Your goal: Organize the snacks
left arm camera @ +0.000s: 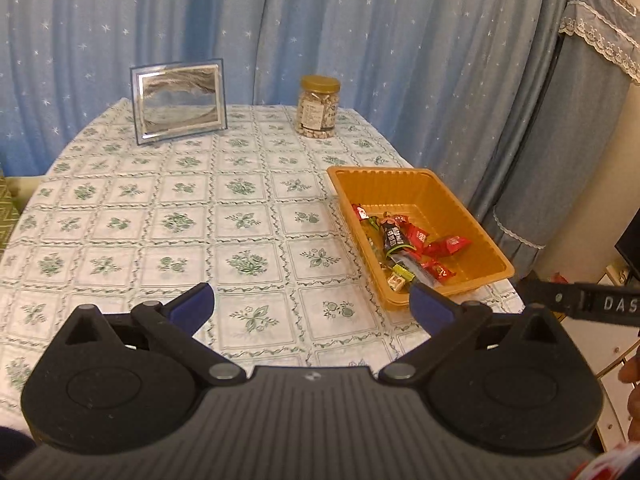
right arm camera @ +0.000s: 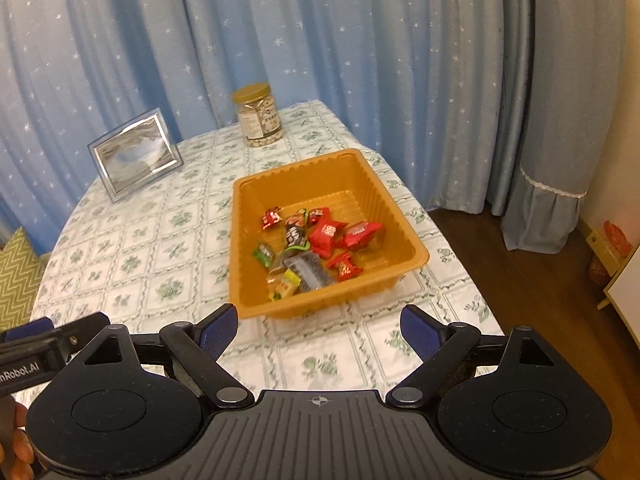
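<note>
An orange plastic tray [right arm camera: 404, 236] sits on the tabletop [left arm camera: 168, 216], which is covered with a white cloth printed with green flower squares. The tray lies toward the right edge of the tabletop, with bare cloth all around it. Inside, gathered at the near end, is a small heap of wrapped snacks [right arm camera: 316, 240]: several red packets, a dark one, a green one and a yellow one (their printing is too small to read). The far half of the tray shows only its ribbed bottom.

The left tongs [left arm camera: 312, 304] hang above the near part of the tabletop, spread wide, with nothing between the blue pads [left arm camera: 192, 308]; only the cloth shows in the gap. Their right pad overlaps the near left corner of the tray in the left wrist view, though contact cannot be judged. The right tongs [right arm camera: 318, 326] are also spread wide and hold nothing; they sit just short of the tray's near rim, the tray lying straight ahead past the tips.

Each wrist view catches the edge of the other tool: a black bar with white lettering at the frame's side, and part of a hand [right arm camera: 16, 440] at the lower corner.

At the far end of the tabletop stand a silver-edged picture frame [left arm camera: 180, 104] on the left and a clear jar [left arm camera: 318, 106] with a gold lid to its right, well apart from the tray. Blue curtains [left arm camera: 360, 32] dotted with white stars hang behind.
</note>
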A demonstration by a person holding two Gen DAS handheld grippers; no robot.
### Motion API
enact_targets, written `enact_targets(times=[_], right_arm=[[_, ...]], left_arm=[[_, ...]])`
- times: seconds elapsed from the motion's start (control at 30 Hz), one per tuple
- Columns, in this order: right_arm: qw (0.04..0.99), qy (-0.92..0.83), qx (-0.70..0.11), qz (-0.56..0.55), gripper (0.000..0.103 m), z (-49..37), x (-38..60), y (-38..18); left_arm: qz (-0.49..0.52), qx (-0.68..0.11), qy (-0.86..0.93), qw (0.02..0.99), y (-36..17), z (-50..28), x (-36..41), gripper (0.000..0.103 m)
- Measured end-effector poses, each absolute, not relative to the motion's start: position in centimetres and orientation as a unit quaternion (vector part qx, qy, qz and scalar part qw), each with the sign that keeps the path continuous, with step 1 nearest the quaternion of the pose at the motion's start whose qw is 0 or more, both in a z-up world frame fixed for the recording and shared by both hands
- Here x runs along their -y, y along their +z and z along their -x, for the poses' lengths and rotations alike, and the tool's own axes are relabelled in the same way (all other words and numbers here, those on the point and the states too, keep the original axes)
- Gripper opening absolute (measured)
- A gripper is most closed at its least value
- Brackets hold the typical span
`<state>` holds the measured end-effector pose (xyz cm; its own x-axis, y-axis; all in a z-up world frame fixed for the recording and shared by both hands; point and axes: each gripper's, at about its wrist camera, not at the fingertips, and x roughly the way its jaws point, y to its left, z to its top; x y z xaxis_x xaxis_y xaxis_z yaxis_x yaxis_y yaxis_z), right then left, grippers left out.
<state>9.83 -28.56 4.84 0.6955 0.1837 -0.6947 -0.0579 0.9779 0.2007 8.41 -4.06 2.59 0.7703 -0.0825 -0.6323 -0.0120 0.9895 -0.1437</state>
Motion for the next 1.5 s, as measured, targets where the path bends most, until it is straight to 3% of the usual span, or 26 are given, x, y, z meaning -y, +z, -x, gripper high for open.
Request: enact_targets(times=[0.73,1.5], right_arm=[[0.937,0.062,-0.340,-0.046,0.088,-0.5,26.3,8.3],[0.942,0.080,-0.325,-0.029,0.088,1.9,25.4,9.1]], left_arm=[[0.035,-0.322,0.002,0.946,5.6,0.2,4.9,0.103],[0.033,-0.310,0.015,0.950,7.4,2.6,4.7,0.103]])
